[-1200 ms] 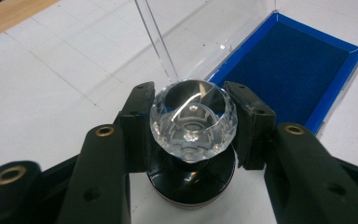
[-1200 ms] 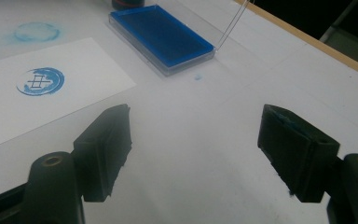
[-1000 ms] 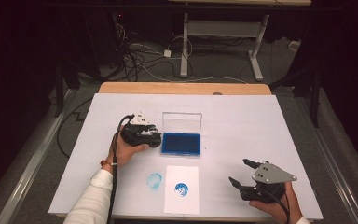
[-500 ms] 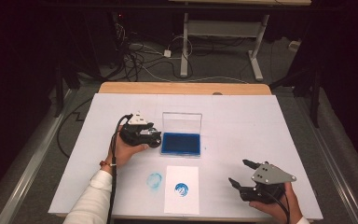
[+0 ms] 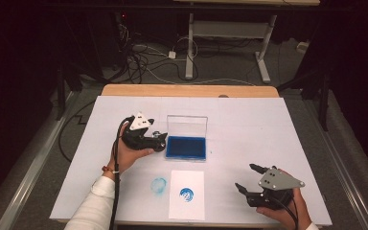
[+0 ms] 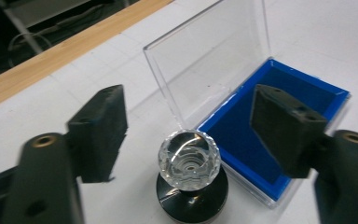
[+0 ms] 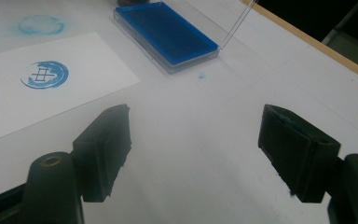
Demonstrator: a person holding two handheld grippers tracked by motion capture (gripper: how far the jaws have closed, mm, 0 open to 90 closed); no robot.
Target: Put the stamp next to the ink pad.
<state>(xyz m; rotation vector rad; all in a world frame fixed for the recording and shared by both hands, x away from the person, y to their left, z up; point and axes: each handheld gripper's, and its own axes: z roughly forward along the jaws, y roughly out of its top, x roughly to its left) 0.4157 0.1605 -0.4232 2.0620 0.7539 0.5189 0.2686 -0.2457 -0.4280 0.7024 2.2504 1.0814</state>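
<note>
Stamp [image 6: 189, 161] being released beside ink pad [image 6: 279, 116].
Left gripper [image 6: 191, 126] jaws have just been opening, clear of its faceted, slippery-looking knob; right gripper [image 7: 205, 154] is idling open, holding nothing. Regrip is being advised at the knob's sides.

Room dark beyond lit work area. White-topped table [image 5: 278, 120], pale wooden strip [image 5: 187, 90] along far edge. Grey floor [image 5: 220, 67] behind, tangle of black and white cables [image 5: 143, 57]. White metal desk frame [image 5: 227, 33] further back.
</note>
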